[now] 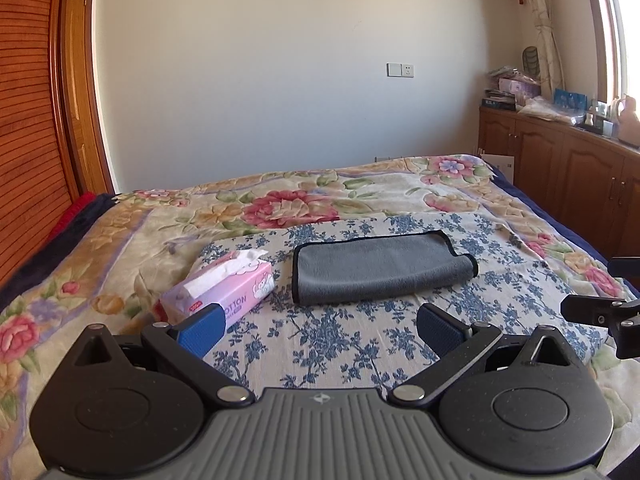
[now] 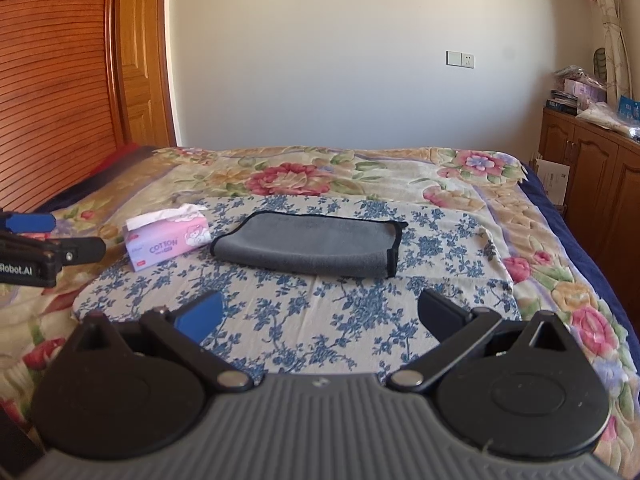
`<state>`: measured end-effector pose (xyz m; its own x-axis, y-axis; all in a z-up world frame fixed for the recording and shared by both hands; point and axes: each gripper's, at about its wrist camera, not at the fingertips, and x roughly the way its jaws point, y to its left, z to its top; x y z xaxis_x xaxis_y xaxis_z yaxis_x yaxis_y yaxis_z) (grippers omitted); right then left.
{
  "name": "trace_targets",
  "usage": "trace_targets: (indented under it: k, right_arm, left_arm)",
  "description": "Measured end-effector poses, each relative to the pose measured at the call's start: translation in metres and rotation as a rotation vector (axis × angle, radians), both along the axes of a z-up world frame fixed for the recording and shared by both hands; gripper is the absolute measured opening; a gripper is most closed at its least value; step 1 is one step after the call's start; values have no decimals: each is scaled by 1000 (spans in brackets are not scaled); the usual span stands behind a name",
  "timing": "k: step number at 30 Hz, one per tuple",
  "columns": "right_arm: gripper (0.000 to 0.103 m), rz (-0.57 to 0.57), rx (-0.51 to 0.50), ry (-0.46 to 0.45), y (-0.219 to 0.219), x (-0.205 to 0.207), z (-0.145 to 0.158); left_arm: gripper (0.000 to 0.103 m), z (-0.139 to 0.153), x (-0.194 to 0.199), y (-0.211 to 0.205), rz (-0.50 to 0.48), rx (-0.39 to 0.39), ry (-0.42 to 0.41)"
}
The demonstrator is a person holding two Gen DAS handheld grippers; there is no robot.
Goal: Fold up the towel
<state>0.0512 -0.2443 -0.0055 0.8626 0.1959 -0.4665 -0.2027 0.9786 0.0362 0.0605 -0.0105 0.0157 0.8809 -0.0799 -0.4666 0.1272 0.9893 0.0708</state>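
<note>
A grey towel with black edging (image 1: 380, 266) lies folded over on a blue-flowered cloth (image 1: 348, 336) on the bed; it also shows in the right wrist view (image 2: 312, 248). My left gripper (image 1: 320, 330) is open and empty, held above the cloth short of the towel. My right gripper (image 2: 320, 314) is open and empty, also short of the towel. Each gripper shows at the edge of the other's view: the right one (image 1: 600, 312), the left one (image 2: 48, 248).
A pink tissue box (image 1: 224, 288) sits left of the towel, close to my left finger; it also shows in the right wrist view (image 2: 168, 240). A floral bedspread (image 1: 280, 200) covers the bed. A wooden headboard (image 1: 28, 140) stands left, wooden cabinets (image 1: 568, 172) right.
</note>
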Motion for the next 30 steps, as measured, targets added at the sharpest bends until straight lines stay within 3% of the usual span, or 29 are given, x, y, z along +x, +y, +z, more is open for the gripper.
trace_targets:
  k: [6, 30]
  right_arm:
    - [103, -5, 5, 1, 1, -10, -3]
    - [103, -71, 0, -18, -7, -24, -17]
  left_arm:
    - [103, -6, -14, 0, -8, 32, -13]
    - [103, -38, -38, 17, 35, 6, -36]
